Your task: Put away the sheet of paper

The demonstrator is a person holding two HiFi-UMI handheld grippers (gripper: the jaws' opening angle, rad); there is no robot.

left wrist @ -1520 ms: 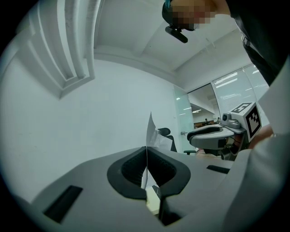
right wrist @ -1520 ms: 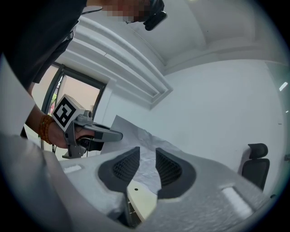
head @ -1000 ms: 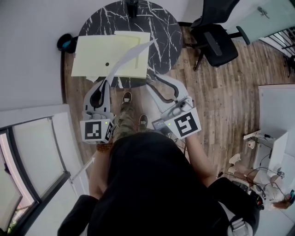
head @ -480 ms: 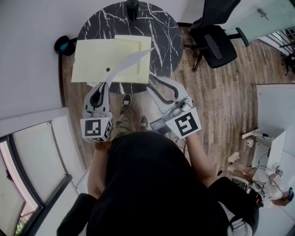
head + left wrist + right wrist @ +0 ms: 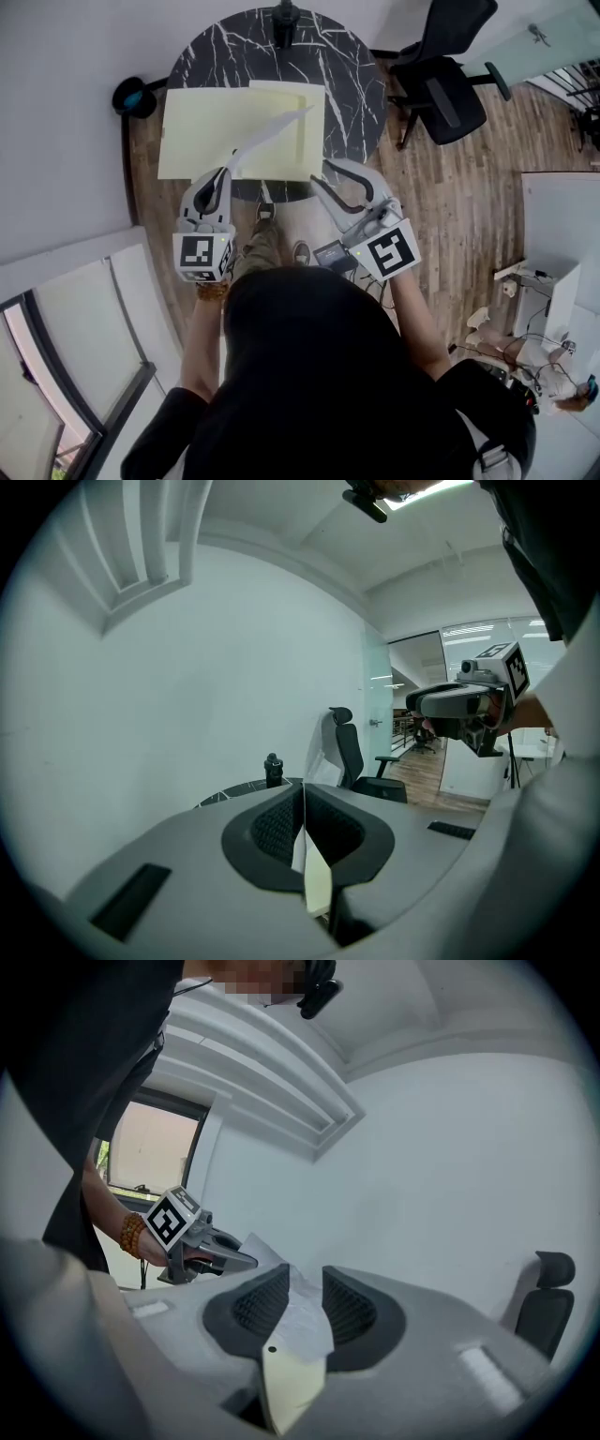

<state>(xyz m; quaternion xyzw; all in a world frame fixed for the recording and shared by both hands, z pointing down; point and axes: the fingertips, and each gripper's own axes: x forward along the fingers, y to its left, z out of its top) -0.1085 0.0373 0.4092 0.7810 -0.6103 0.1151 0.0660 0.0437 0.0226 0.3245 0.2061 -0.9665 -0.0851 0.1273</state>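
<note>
At the near rim of the round black marble table: left gripper held low before the person, jaws pressed together on the near end of the sheet of paper; right gripper level beside it, jaws apart and pressing on nothing, tips just short of the rim. Room: white wall close on the left, office chair well apart on the right, bare wood floor between. Sheet: white, thin, curving aslant up from the jaws over a pale yellow folder lying flat and overhanging the table's left rim
</note>
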